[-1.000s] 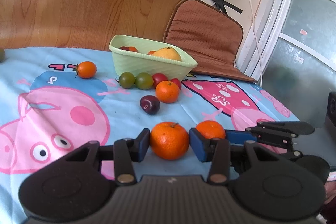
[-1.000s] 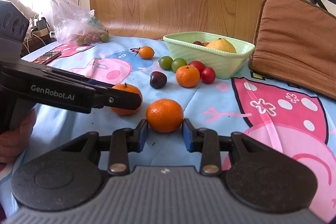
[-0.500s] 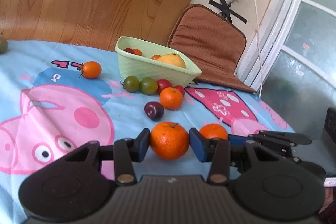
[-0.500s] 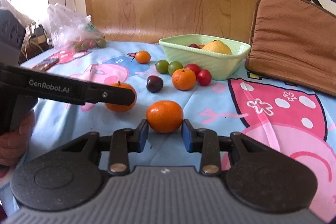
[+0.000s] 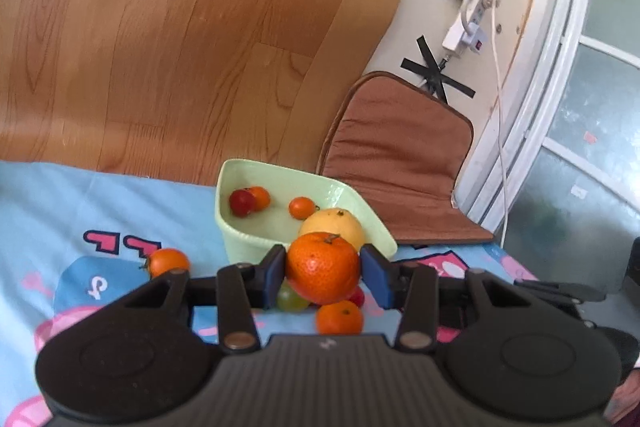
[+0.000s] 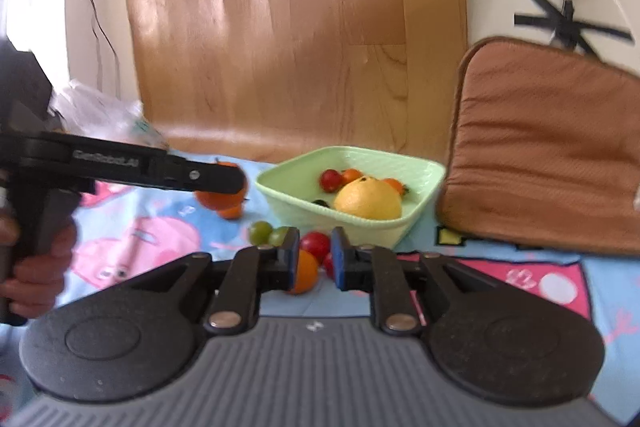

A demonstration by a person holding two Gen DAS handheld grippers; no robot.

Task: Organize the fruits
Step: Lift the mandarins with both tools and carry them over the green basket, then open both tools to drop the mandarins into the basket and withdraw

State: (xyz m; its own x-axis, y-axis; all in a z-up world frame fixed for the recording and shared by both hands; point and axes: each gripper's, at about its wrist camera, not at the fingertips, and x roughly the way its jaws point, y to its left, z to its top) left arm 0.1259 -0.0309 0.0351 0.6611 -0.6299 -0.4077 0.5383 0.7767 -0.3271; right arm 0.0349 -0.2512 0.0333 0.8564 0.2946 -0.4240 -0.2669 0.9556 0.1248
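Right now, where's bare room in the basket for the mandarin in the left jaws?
Basket floor is bare front-left, between the red tomato, the lone orange tomato and the near wall. The big yellow fruit crowds the right side. Loose fruit crowds the cloth just before the basket; bare cloth lies left of it.

Wood-grain panel (image 5: 168, 39) against pale wall, brown cushion (image 5: 394, 155), taped power strip (image 5: 466, 35), frosted window (image 5: 592, 131)

Green basket (image 6: 416, 223) beyond empty, narrowed right gripper (image 6: 314, 259)
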